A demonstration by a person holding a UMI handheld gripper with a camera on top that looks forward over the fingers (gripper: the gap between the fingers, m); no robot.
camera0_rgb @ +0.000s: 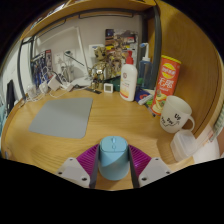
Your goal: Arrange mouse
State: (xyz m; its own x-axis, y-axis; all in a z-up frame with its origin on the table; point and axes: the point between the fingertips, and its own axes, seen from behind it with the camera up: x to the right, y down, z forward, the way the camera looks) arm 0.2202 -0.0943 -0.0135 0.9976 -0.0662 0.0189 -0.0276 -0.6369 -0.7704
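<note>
A light blue mouse [113, 157] sits between my gripper's [113, 166] two magenta-padded fingers [86, 160], and both pads press against its sides. The gripper is shut on the mouse, holding it just above the wooden desk [40, 148]. A grey mouse mat [63, 116] lies on the desk ahead of the fingers and to the left. The mouse's underside is hidden, so contact with the desk cannot be told.
A white mug with a face [176, 115] stands to the right. Behind it are a yellow-red can [166, 78], a white bottle with a red cap [128, 78] and a blue bottle [145, 70]. Cluttered items line the back wall.
</note>
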